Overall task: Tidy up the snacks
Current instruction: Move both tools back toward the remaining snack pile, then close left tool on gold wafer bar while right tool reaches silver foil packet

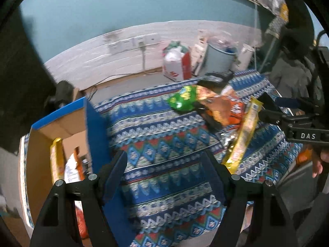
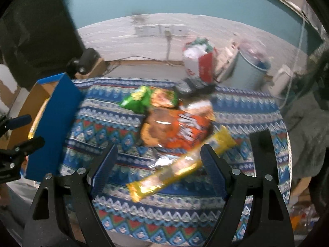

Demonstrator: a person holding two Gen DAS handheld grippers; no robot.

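Note:
My left gripper (image 1: 164, 173) hangs open over the patterned tablecloth (image 1: 164, 135) with nothing between its fingers. To its left stands a cardboard box (image 1: 41, 144) with blue flaps; inside lie a yellow packet (image 1: 56, 160) and an orange-and-white bag (image 1: 74, 168). My right gripper (image 2: 159, 164) is open above a long yellow packet (image 2: 181, 164), which lies slantwise between its fingers and is not pressed by the pads. Behind it sit an orange bag (image 2: 185, 129), a green bag (image 2: 135, 98) and a green-and-orange bag (image 2: 164, 97). The box (image 2: 55, 123) stands at the left there.
Dark flat things (image 2: 195, 86) lie at the table's far edge. On the floor beyond stand a red-and-white paper bag (image 2: 199, 63), a pale blue bin (image 2: 250, 68) and a white kettle (image 2: 281, 80). A person's hand (image 1: 320, 160) shows at the right.

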